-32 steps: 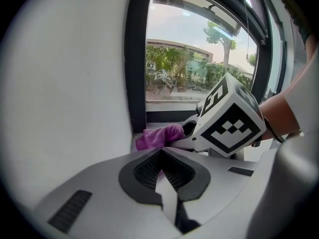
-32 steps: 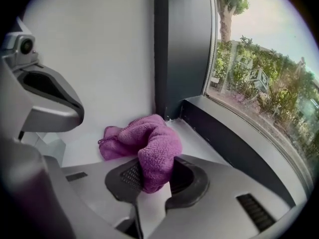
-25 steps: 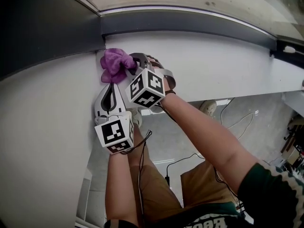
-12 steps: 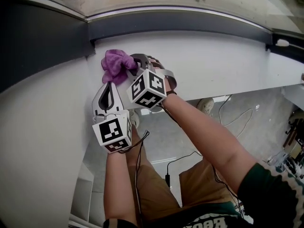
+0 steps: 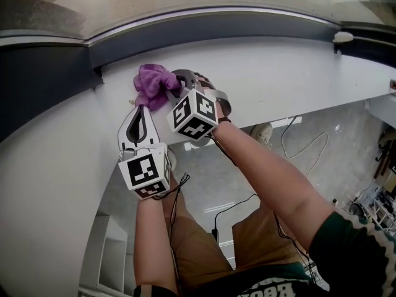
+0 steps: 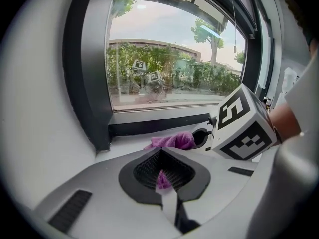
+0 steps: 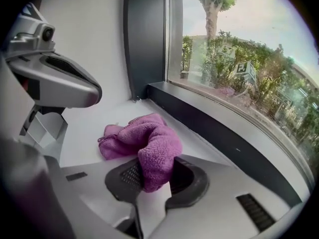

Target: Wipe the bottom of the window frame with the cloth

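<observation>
A purple cloth (image 5: 154,82) lies bunched on the white sill (image 5: 278,79), just below the dark bottom rail of the window frame (image 5: 247,26). My right gripper (image 5: 174,85) is shut on the cloth (image 7: 149,143), and a thick fold bulges between its pads (image 7: 129,176). My left gripper (image 5: 140,107) points at the cloth's near edge from below. Its jaws are together, with a small bit of purple showing between the pads (image 6: 149,171). The rest of the cloth (image 6: 172,141) lies just beyond its tips.
The window's dark upright (image 5: 37,85) meets the bottom rail at a corner to the left of the cloth. A white wall (image 5: 49,184) runs down the left side. A white latch (image 5: 342,37) sits far right on the frame. Cables (image 5: 303,147) lie on the floor below.
The cloth and both grippers now sit a little farther right of the frame's corner than a second ago. Both grips look the same.
</observation>
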### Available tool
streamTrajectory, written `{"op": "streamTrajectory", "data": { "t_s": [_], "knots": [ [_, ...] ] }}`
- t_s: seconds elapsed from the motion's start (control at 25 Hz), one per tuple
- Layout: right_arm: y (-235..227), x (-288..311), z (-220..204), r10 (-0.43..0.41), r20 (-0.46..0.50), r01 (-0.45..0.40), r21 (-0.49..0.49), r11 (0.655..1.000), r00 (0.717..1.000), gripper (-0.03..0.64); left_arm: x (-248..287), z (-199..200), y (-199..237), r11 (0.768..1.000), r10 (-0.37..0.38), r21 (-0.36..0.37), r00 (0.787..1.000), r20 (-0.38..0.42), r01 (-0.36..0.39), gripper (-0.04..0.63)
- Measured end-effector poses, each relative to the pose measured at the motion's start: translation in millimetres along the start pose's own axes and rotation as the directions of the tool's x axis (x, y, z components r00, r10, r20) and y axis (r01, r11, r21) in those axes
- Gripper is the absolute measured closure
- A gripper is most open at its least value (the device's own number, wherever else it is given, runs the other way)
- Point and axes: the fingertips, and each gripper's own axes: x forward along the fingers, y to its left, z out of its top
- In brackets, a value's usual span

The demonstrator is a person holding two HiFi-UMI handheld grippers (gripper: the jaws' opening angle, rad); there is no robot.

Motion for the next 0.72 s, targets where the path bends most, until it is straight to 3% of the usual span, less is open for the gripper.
{"op": "streamTrajectory", "data": {
  "t_s": [0.72],
  "knots": [
    [-59.9, -43.4, -61.1, -0.073, -0.021, 0.074, 0.086, 0.994, 0.997, 0.528, 32.9, 28.0, -73.9, 0.994, -0.076, 0.075, 0.997, 0.000, 0.076, 0.589]
  ]
}}
